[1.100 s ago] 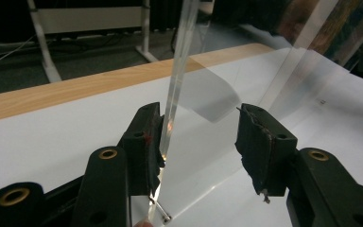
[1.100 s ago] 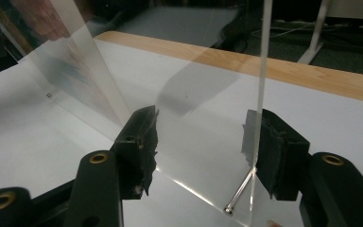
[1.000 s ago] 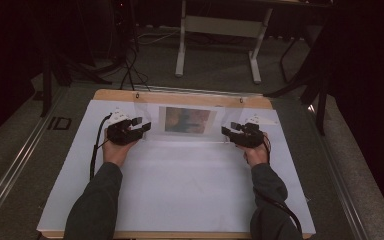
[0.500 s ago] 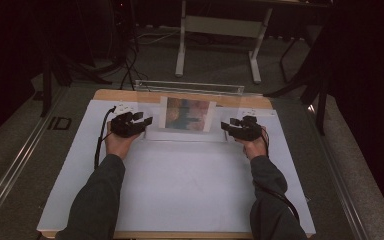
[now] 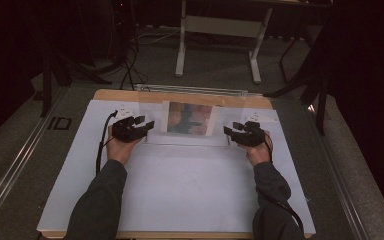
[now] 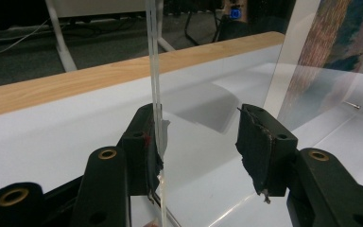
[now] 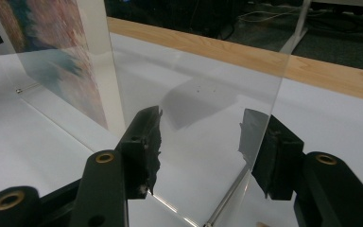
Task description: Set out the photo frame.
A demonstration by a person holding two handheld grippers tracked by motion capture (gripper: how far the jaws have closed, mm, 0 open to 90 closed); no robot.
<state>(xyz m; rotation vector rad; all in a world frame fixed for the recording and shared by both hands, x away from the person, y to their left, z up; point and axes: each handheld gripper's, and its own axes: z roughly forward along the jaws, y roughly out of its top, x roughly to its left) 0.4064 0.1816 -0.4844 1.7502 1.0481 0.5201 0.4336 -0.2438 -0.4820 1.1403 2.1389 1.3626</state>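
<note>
1. Clear acrylic frame (image 5: 190, 120) with a colour print (image 5: 189, 118) stands upright near the far edge of the surface (image 5: 180, 200), 1 tool at each end, likely to stop it tipping.
2. Left tool (image 5: 147, 125): jaws wide, panel edge against 1 pad, no clamp.
3. Right tool (image 5: 228, 131): jaws wide, straddling the panel edge, not pinching; they've just eased inward slightly.
</note>
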